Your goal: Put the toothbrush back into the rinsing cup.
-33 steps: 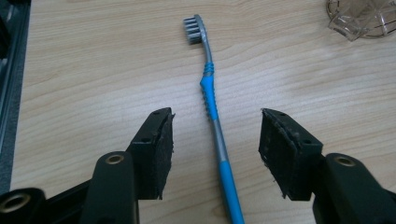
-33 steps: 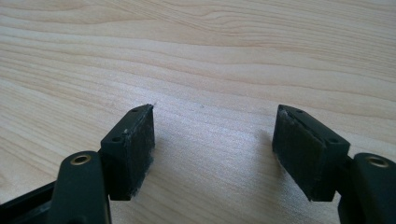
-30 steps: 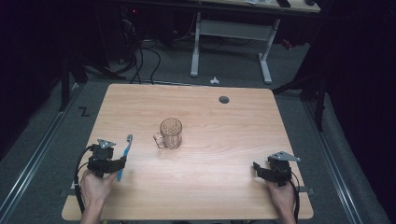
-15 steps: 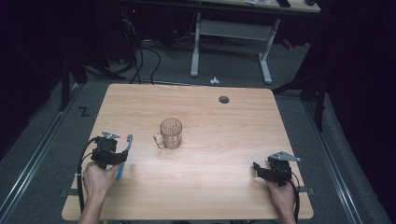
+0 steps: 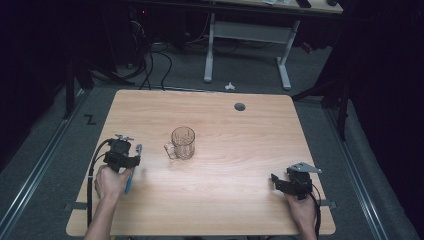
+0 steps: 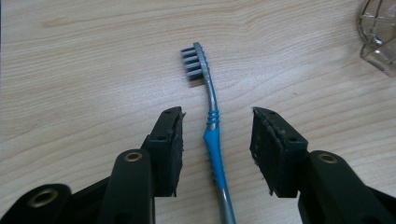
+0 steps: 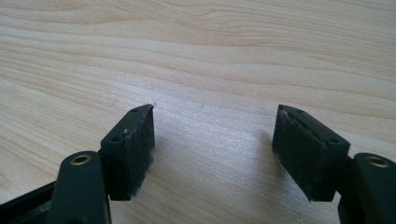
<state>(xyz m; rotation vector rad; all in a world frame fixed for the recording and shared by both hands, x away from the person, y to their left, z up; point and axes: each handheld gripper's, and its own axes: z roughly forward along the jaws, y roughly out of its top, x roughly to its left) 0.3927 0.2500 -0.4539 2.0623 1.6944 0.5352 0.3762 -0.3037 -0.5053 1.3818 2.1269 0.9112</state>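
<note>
Left gripper (image 6: 215, 135) sits low over the table (image 5: 240, 210) with its jaws astride a toothbrush (image 6: 211, 126); they have just been closing, yet a gap shows on each side of the blue handle, so the pads do not press it. The brush lies flat near the table's left edge, bristle head pointing away from the hand, with a glass mug (image 5: 182, 143) just to its right. The step in hand looks like the pick-up of the brush. The next move, as I judge it, calls for closing squarely on the handle's thick blue part, then lifting level so the thin neck does not pivot out. Right gripper (image 7: 212, 142) rests near the right front corner, jaws wide apart over bare wood, nothing between them. The table is pale wood grain with a round cable hole (image 5: 240, 106) near its far edge. Around it the room is dim: grey carpet, loose cables and a white desk frame (image 5: 247, 35) behind.
</note>
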